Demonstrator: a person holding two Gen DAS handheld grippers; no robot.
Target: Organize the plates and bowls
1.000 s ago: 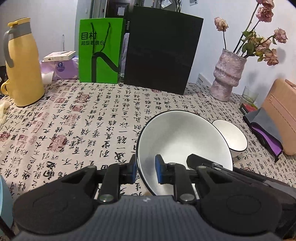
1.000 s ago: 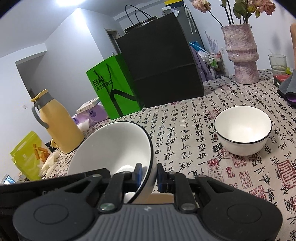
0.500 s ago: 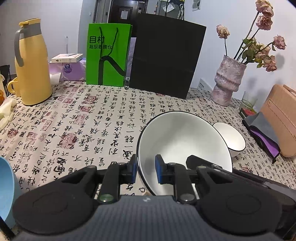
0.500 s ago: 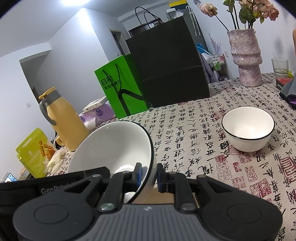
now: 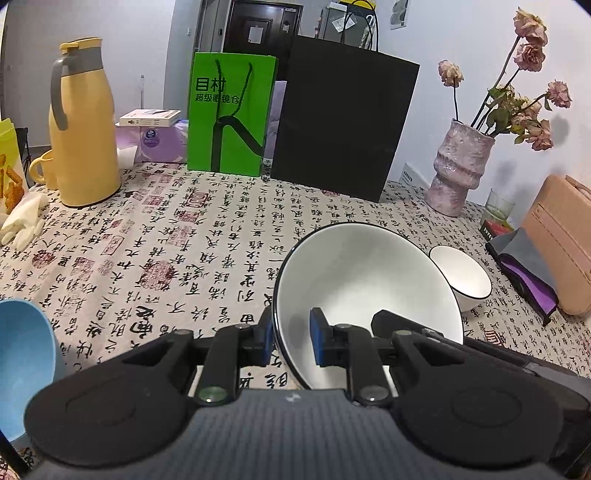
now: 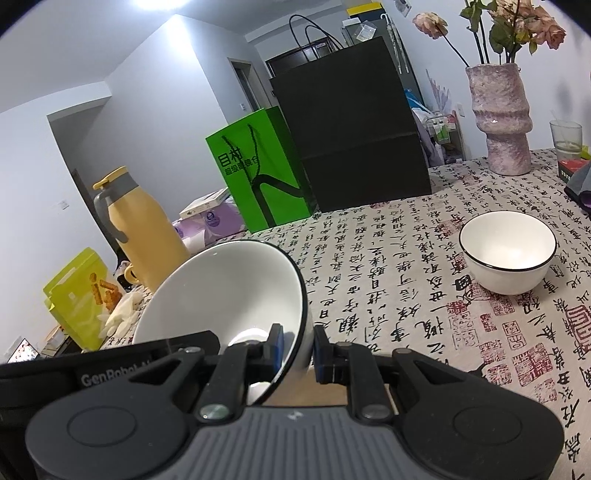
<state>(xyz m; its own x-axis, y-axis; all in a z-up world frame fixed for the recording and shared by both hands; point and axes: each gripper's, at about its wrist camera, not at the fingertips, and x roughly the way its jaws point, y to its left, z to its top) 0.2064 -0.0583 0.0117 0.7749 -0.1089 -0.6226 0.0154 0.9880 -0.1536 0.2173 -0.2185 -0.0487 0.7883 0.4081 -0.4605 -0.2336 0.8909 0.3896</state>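
The calligraphy-print surface (image 5: 155, 258) carries a small white bowl (image 6: 508, 256), yellow thermos (image 5: 83, 122), green bag (image 5: 231, 114), black bag (image 5: 343, 125) and pink vase (image 5: 460, 170).

White black-rimmed bowl (image 5: 369, 280); calligraphy-print tablecloth (image 5: 184, 258); green bag (image 5: 231, 114); yellow flask (image 5: 83, 122).

Both views are evenly lit and sharp. A ceiling lamp (image 6: 157, 3) blows out to white glare at the upper left of the right view. Fisheye bending curves straight edges, with dark vignetting in the corners. The flowers (image 5: 532, 107) cast a soft shadow on the wall at upper right.
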